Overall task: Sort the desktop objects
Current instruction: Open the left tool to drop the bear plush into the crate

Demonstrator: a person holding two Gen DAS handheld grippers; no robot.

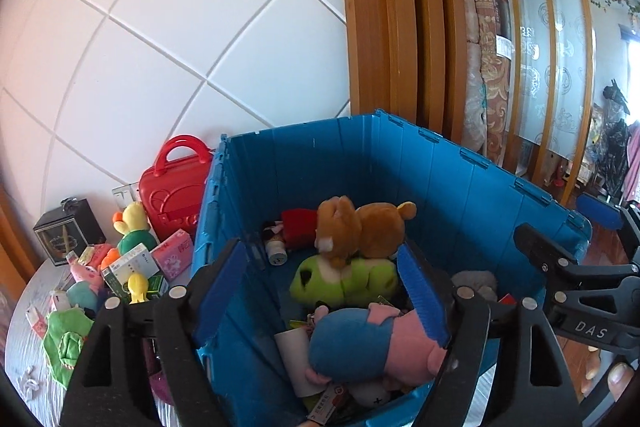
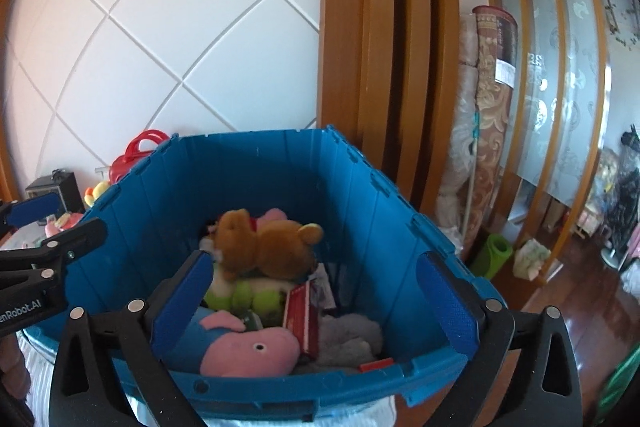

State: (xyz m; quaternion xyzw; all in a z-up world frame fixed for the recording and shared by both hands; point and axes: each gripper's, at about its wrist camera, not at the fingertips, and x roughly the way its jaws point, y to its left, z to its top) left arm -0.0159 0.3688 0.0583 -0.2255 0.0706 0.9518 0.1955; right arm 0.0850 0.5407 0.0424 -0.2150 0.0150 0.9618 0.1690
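A big blue crate point(image 1: 472, 183) point(image 2: 168, 187) stands on the table, holding a brown plush bear point(image 1: 360, 227) point(image 2: 264, 247), a green plush point(image 1: 348, 279), a pink pig plush in blue point(image 1: 368, 343) point(image 2: 248, 343), a grey plush point(image 2: 348, 339) and small boxes. My left gripper point(image 1: 324, 291) is open and empty, held over the crate's left front rim. My right gripper point(image 2: 316, 303) is open and empty over the crate's near rim. More toys and boxes lie on the table to the crate's left, such as a green-yellow plush point(image 1: 134, 227) and a pink box point(image 1: 174, 257).
A red toy case point(image 1: 176, 187) and a black box point(image 1: 66, 233) stand by the tiled wall at left. Wooden slats and rolled carpets point(image 2: 484, 131) rise behind and right of the crate. A green cloth point(image 1: 64, 343) lies on the grey tabletop point(image 1: 24, 347).
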